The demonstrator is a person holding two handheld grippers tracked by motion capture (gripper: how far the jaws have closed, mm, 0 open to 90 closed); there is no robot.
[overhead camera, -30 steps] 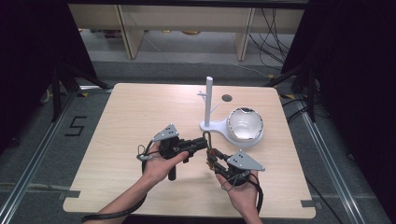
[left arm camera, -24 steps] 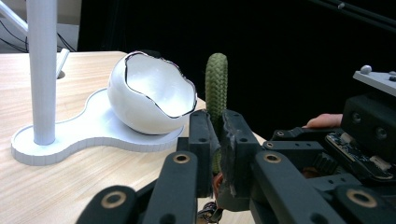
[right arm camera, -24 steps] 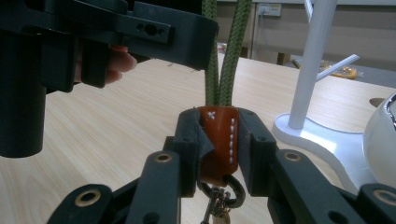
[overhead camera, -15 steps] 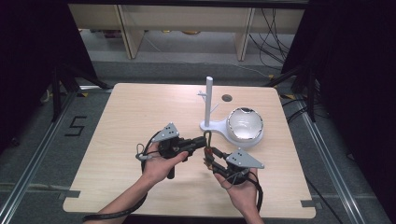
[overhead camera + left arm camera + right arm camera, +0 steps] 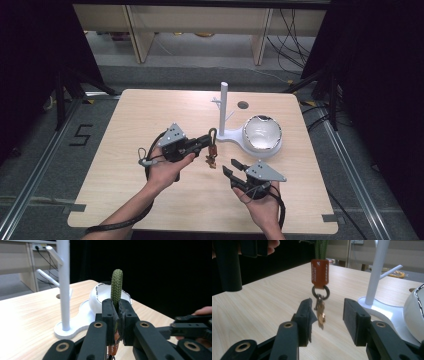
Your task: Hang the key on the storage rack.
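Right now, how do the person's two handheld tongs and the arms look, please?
Both the left tongs and the right tongs have matte black bodies with flat rectangular black pads on linked bars joined by brass-coloured rivets. Each carries a grey three-cornered plate on top, and a black cable trails from it. The forearms are bare; no sleeves or gloves are visible.

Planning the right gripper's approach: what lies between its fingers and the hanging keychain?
Nothing: in the right gripper view, bare table separates the open right gripper from the keychain.

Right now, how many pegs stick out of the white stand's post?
2 visible: an upper peg and a lower peg, both on the post's same side. Others behind it may be hidden.
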